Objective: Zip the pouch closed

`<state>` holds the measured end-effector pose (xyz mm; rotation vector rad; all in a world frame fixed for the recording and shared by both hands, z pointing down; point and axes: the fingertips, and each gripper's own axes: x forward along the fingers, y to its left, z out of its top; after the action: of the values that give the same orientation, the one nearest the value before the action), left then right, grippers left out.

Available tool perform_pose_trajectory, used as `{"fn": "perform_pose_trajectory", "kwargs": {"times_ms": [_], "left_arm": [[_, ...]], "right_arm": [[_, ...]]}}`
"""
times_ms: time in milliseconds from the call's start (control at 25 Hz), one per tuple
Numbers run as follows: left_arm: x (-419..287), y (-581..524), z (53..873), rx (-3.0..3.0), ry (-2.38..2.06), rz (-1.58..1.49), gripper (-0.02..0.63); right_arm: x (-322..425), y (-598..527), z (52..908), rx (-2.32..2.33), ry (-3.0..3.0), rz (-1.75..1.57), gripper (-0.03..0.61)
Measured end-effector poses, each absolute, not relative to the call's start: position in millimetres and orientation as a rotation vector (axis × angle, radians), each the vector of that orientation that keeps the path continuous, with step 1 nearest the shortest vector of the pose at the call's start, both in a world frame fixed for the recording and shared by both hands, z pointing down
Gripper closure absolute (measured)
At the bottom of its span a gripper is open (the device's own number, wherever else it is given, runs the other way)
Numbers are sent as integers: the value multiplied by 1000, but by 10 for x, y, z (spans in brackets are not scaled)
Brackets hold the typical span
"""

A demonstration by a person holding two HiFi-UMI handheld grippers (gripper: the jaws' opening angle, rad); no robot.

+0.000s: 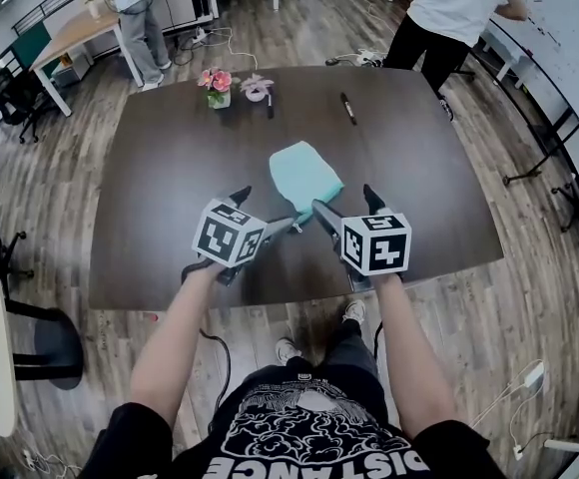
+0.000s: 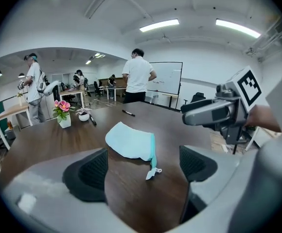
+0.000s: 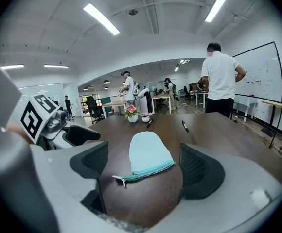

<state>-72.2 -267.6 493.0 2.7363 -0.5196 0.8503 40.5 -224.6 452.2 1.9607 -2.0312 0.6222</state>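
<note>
Status: both grippers open, pouch on table

Pouch position: the pale turquoise fabric pouch (image 1: pixel 304 173) lies flat on the dark brown wooden table (image 1: pixel 170 168). Its teal zipper edge (image 3: pixel 148 173) faces the person, with the small pull tab (image 3: pixel 117 179) protruding at the left end.

Left gripper (image 1: pixel 268 211): jaws apart, nothing between them, near the pouch without contact.

Right gripper (image 1: pixel 345 203): jaws apart, empty, just short of the zipper edge.
</note>
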Motion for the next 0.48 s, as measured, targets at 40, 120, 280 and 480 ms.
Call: {"fn": "perform_pose_trajectory", "kwargs": {"times_ms": [40,120,280,480], "left_arm": [[-709,-2657,4979,2740,-492,871,138],[-682,-2621,5073,2747,-446,909,138],[-646,-2579,5244,2734,-399,965,138],[-615,-2528,5414,2730,-344,1038,150]], "right_arm": [[392,-2263,4544,1959,-2034,630,131],[370,-2295,4590,1952,-2042,643,141],[346,-2313,4705,1927,-2053,671,151],[324,-2316,4839,1890,-2055,688,161]]}}
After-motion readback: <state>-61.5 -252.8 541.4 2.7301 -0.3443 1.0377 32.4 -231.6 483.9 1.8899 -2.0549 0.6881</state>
